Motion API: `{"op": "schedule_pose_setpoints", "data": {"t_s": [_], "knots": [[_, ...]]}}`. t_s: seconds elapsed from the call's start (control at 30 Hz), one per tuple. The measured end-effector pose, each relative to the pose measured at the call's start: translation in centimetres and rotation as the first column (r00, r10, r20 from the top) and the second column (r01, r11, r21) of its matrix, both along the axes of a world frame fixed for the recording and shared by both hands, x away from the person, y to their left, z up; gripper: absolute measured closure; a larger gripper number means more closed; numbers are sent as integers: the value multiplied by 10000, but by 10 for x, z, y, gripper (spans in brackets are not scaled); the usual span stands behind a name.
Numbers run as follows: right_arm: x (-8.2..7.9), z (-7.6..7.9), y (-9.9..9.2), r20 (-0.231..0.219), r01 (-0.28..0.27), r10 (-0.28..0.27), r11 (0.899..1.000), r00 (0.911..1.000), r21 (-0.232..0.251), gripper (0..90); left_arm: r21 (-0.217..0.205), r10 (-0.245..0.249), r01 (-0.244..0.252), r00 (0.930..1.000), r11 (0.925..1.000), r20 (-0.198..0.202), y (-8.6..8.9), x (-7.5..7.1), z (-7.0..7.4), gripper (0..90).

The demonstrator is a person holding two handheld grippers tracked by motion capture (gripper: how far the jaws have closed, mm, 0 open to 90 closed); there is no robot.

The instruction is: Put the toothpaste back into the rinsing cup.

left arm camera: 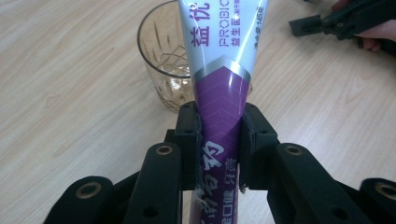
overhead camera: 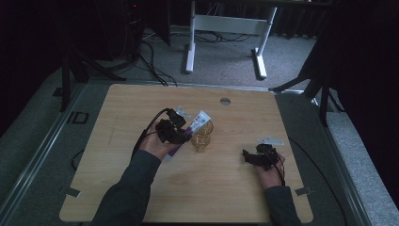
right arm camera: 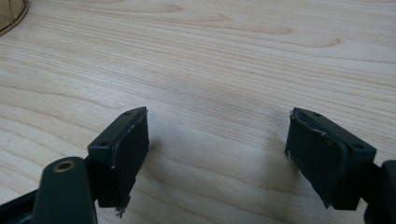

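A pale wooden counter with rounded corners carries the work, and the person's two sleeved forearms come onto it from the near edge. The left forearm reaches toward the middle of the counter, the right forearm stays close to the near right corner, and the two hands are well apart. The left claw is clenched on a toothpaste tube, its two black pads pressing the purple lower part from either side; the tube runs away from the claw, widening into a white upper part with printed lettering. In the high view the tube lies tilted, its white end up over the rim of a glass tumbler. The tumbler is clear with an amber tint and a cut pattern, stands upright near the middle of the counter, just beside the left claw. In the left gripper view the tumbler stands right behind the tube, which crosses in front of its rim; whether the tube touches the rim cannot be told. The right claw is released, its jaws wide apart with bare wood between them, low over the counter. In the high view this right claw points toward the tumbler but stays well clear of it.
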State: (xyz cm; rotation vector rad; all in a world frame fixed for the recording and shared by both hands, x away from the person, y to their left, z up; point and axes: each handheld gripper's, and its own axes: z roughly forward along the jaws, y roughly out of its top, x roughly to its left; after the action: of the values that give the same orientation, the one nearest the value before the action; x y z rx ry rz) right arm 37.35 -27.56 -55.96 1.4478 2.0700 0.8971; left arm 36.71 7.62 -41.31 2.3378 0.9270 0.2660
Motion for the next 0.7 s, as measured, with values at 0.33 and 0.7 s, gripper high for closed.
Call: {"op": "schedule_pose_setpoints", "data": {"t_s": [0.33,0.7], "knots": [[0,0,0,9,-1,1,10000,10000,-2,210,-207,219,-216,9997,9996,136,2,1,2,727],[0,0,0,5,-8,8,10000,10000,-5,210,-339,519,-508,9981,9981,330,7,3,4,727]]}}
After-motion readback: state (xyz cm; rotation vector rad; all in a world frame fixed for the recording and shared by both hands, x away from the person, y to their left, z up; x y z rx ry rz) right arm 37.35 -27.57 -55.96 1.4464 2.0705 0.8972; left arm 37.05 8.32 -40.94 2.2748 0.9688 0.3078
